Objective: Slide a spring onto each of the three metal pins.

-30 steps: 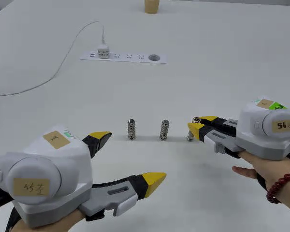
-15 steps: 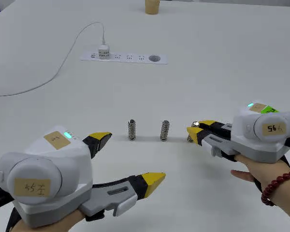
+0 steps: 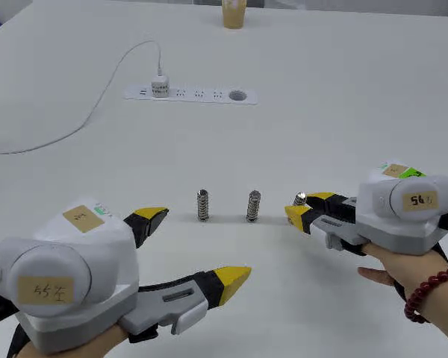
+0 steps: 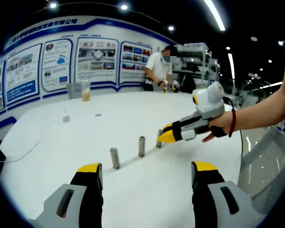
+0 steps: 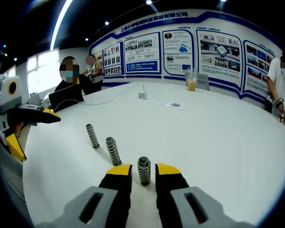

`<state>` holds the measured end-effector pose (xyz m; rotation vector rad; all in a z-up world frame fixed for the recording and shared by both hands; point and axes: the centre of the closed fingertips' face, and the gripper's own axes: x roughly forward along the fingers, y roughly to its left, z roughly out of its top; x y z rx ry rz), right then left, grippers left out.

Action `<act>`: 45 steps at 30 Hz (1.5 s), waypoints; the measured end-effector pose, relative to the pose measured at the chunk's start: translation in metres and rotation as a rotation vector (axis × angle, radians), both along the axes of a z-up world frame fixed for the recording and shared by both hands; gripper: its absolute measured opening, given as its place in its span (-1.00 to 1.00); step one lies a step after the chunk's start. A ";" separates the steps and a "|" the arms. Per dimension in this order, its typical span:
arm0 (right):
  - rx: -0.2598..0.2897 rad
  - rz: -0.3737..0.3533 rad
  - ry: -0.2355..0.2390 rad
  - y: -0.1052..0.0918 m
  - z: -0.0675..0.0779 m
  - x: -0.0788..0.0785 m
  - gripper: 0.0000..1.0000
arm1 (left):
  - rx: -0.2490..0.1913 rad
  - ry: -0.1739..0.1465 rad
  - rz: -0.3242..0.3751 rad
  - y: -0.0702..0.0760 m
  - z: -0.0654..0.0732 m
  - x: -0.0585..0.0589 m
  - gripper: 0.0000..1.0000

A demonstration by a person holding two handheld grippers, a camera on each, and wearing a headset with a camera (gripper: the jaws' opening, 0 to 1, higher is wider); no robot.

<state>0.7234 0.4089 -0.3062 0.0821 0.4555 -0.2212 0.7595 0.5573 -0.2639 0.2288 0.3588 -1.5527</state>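
Three metal pins stand in a row on the white table. The left spring (image 3: 202, 204) and the middle spring (image 3: 254, 205) sit on their pins. My right gripper (image 3: 303, 206) is at the right pin, its yellow jaws drawn in closely on either side of the third spring (image 3: 299, 199). In the right gripper view that third spring (image 5: 143, 170) stands upright between the jaws, with the middle spring (image 5: 113, 150) and the left spring (image 5: 90, 135) beyond. My left gripper (image 3: 194, 245) is wide open, holds nothing, and is in front of the row; the left gripper view shows the row ahead (image 4: 141, 146).
A white power strip (image 3: 190, 93) with a plugged charger and a trailing cable (image 3: 97, 97) lies at the back of the table. A paper cup (image 3: 234, 11) stands at the far edge. People sit beyond the table (image 5: 73, 78).
My right gripper has come down at the right pin, and the third spring's top has dropped with it. The left gripper stays where it was. The head camera has tilted slightly.
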 end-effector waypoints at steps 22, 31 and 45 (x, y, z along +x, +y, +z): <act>0.050 0.015 -0.038 0.032 0.057 -0.024 0.26 | 0.008 -0.012 0.031 0.013 0.016 0.017 0.65; 0.088 0.013 -0.054 0.053 0.070 -0.046 0.47 | 0.016 -0.003 0.049 0.027 0.019 0.021 0.71; 0.034 0.028 -0.023 0.081 0.068 -0.074 0.73 | 0.015 0.003 0.067 0.043 0.024 0.018 0.83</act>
